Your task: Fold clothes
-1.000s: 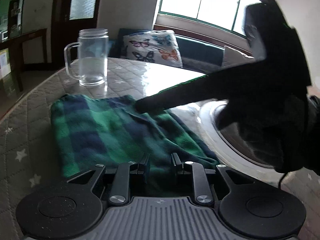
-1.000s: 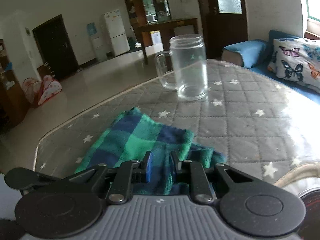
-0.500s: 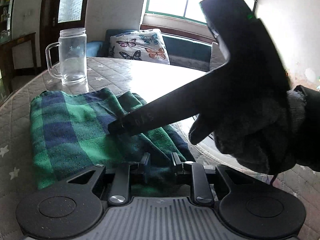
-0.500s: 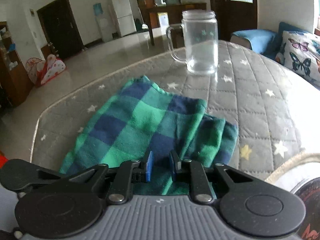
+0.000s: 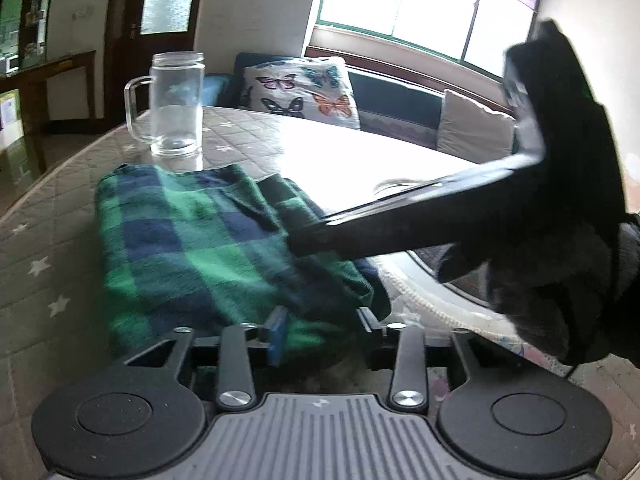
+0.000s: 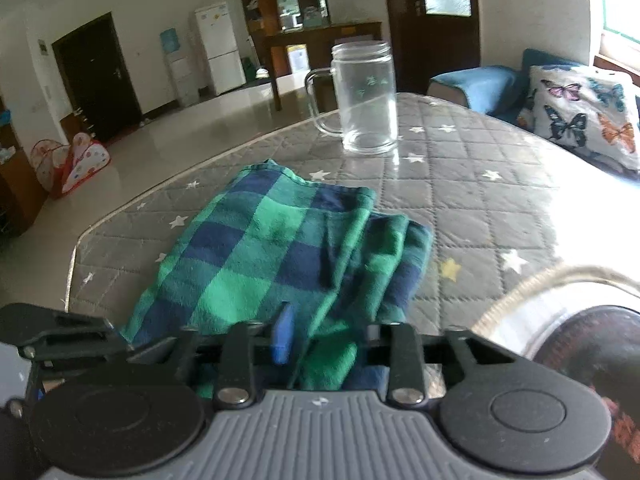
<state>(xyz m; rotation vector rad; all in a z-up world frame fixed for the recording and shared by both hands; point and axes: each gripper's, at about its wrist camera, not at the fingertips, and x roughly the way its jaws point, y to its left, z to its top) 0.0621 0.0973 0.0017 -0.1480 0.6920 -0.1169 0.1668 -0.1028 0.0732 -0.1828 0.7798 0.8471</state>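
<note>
A green and blue checked cloth [image 5: 192,236] lies folded on the grey quilted table [image 5: 44,248], also in the right wrist view [image 6: 280,256]. My left gripper [image 5: 322,320] is open over the cloth's near edge, the cloth lying between its jaws. My right gripper [image 6: 326,336] is open too, its jaws spread over the cloth's near corner. In the left wrist view the right gripper's body [image 5: 460,208] reaches in from the right, its tip resting on the cloth's right side.
A clear glass mug [image 5: 172,104] stands on the table beyond the cloth, also in the right wrist view [image 6: 364,98]. A round mat with a white rim [image 6: 560,304] lies at the right. A butterfly cushion [image 5: 304,88] sits on the bench behind.
Both grippers have opened from shut and let go of the cloth, which now lies folded over on the table. The right gripper has drawn back toward the right.
</note>
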